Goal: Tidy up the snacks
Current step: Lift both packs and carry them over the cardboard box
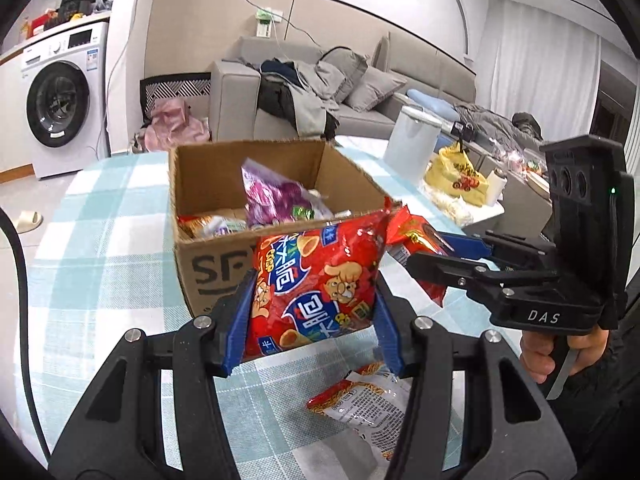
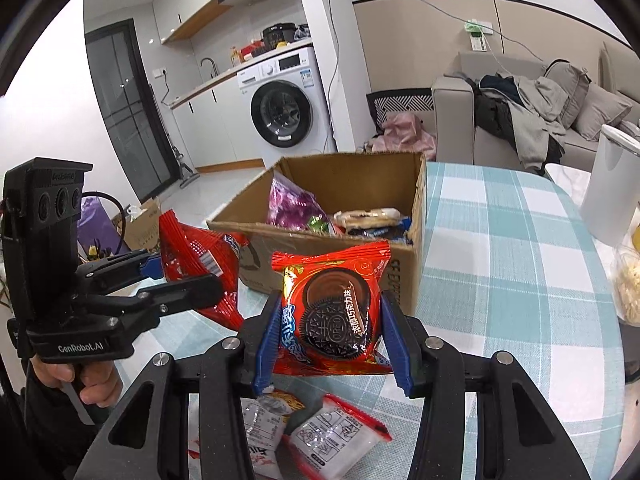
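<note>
Blue-padded left gripper [image 1: 312, 320] clamped a red chip bag [image 1: 316, 280]; right gripper [image 2: 332, 336] clamped an Oreo pack [image 2: 334, 312], both before the cardboard box [image 1: 208, 184].

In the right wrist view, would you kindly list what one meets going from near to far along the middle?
White snack packets → right tongs gripping the Oreo packet → cardboard box → washing machine.

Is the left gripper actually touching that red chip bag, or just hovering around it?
Touching. In the left wrist view, the left gripper has both blue jaws pressed against the sides of the red chip bag, which hangs clear of the table.
</note>
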{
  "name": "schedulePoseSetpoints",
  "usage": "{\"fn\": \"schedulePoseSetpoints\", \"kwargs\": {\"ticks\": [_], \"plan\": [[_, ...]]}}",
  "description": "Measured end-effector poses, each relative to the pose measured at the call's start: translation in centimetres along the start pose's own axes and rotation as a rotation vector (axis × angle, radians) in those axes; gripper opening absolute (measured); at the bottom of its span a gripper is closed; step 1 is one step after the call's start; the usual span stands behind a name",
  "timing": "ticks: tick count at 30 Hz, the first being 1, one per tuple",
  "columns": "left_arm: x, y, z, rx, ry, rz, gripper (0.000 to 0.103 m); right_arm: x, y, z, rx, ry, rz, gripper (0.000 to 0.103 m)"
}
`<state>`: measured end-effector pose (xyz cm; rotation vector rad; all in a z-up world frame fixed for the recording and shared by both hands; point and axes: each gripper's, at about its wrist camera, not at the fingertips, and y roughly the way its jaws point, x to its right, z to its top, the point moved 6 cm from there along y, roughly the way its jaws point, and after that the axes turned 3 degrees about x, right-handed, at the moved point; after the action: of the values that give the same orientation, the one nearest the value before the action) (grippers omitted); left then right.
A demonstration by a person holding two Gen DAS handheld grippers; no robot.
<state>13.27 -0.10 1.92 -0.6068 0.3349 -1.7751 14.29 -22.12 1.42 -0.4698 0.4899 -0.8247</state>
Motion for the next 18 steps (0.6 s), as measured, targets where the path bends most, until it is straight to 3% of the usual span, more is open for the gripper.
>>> {"fn": "schedulePoseSetpoints", "kwargs": {"ticks": [11,18], "plan": [[-1.1,-3.2,2.9,0.076,-0.020,0.051,0.051,-0.2,-1.4,1.4,0.061,0.023,0.007,0.048],[-2.0,-3.3,4.7,0.110,-0.034,0.085,0.051,-0.2,-0.9,2.4,0.069,0.039,0.016,0.048]]}}
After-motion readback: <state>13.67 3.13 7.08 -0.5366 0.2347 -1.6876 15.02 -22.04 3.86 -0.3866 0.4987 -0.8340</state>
